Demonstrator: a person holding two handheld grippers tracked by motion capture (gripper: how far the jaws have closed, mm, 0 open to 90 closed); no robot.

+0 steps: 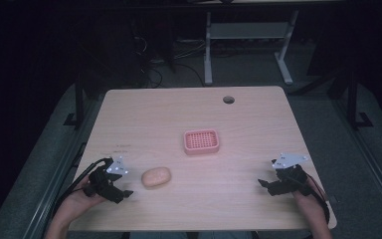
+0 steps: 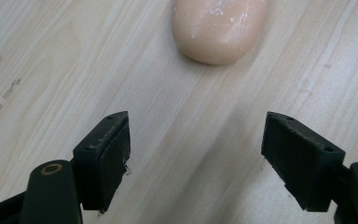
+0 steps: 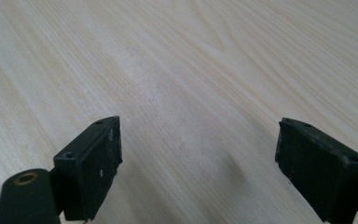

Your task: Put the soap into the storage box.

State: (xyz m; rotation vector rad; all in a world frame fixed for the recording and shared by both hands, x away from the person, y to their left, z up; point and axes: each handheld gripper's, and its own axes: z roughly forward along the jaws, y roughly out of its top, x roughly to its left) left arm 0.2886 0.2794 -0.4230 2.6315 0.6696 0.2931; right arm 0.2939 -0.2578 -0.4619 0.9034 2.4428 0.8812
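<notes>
Where the wooden table [image 1: 258, 209] fills mid-frame: one pink slotted soap dish [image 1: 201, 141], centre; one peach soap bar [image 1: 156, 177], lower left of centre. Left gripper [image 1: 123, 190], lower left, jaws spread, empty, near the bar. Right gripper [image 1: 264, 184], lower right, jaws spread, empty.

no legible text, labels or numbers; faint dark marks on table [image 1: 129, 114], unreadable

soap bar [image 1: 156, 177]: 1
soap dish [image 1: 201, 141]: 1, pink
gripper: 2, left gripper [image 1: 122, 192], right gripper [image 1: 263, 184]
worktop [image 1: 179, 109]: 1
</notes>
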